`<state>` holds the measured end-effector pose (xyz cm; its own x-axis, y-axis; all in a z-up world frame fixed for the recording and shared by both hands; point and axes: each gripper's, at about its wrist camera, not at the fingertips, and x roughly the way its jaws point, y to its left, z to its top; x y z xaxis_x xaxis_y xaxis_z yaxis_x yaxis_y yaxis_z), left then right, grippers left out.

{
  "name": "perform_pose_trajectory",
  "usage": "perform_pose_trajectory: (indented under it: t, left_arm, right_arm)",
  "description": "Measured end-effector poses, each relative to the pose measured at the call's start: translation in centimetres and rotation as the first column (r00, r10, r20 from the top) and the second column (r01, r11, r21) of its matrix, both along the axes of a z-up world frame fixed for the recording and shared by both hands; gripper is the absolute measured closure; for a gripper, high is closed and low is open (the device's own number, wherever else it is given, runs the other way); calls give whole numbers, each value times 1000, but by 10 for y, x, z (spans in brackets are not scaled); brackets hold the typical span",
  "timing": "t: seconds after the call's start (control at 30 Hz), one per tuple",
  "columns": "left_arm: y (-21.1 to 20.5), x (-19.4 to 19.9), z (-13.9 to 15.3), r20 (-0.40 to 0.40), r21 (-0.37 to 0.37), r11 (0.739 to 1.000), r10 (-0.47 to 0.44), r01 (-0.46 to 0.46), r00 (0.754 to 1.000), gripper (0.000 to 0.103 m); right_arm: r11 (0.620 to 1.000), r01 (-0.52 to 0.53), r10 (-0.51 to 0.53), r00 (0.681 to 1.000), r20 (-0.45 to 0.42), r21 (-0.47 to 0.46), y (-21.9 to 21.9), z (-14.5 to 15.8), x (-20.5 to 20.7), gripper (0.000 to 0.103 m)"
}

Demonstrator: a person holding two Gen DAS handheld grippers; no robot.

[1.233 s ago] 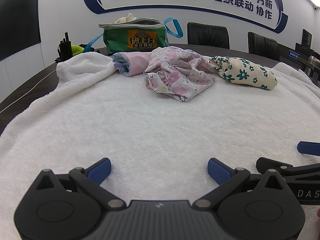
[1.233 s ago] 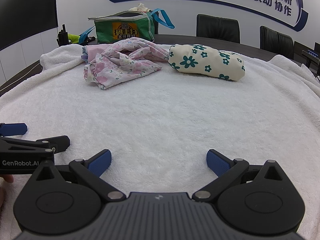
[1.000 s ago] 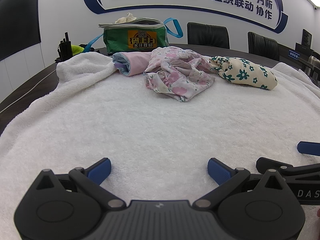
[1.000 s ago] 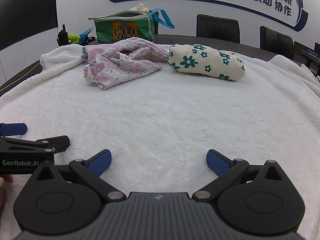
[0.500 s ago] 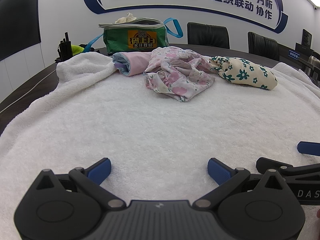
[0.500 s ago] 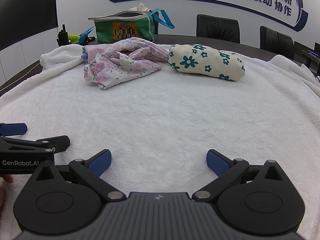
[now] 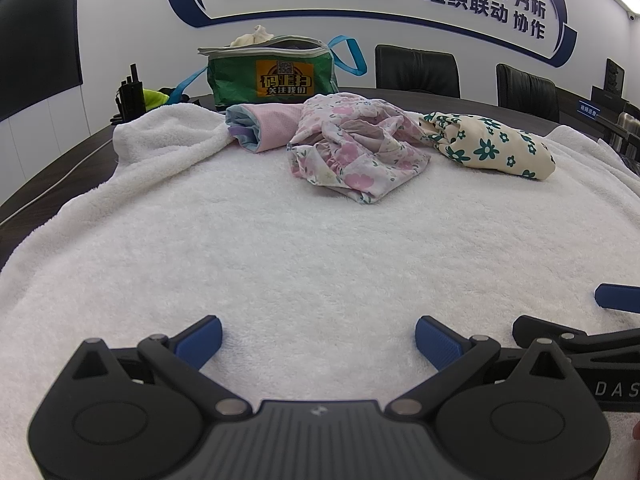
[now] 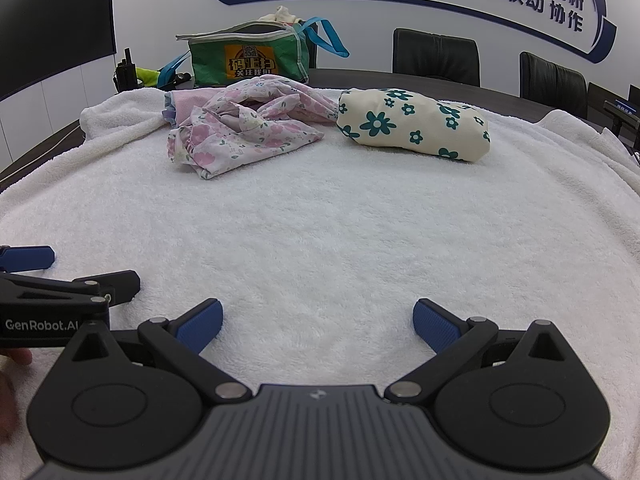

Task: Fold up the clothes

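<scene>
A crumpled pink floral garment lies at the far middle of a white towel. To its left sits a folded pink piece, to its right a folded cream piece with teal flowers. My left gripper rests open near the towel's front, empty. My right gripper is open beside it, also empty. Each gripper shows at the edge of the other's view.
A green bag with blue straps stands behind the clothes on a dark table. Black chairs line the far wall. Black radios stand at the back left.
</scene>
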<state>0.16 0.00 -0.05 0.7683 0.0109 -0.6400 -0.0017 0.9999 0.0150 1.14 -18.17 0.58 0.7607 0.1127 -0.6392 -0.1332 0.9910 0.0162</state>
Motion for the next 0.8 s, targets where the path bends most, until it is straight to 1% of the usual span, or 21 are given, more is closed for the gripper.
perform_pose_trajectory:
  t: [0.8]
  left_arm:
    - [1,-2,0,1,-2,1000,-4,4,1000,0]
  right_arm:
    - [1000,1,-1,1000,0,-1,0,1,-3,1]
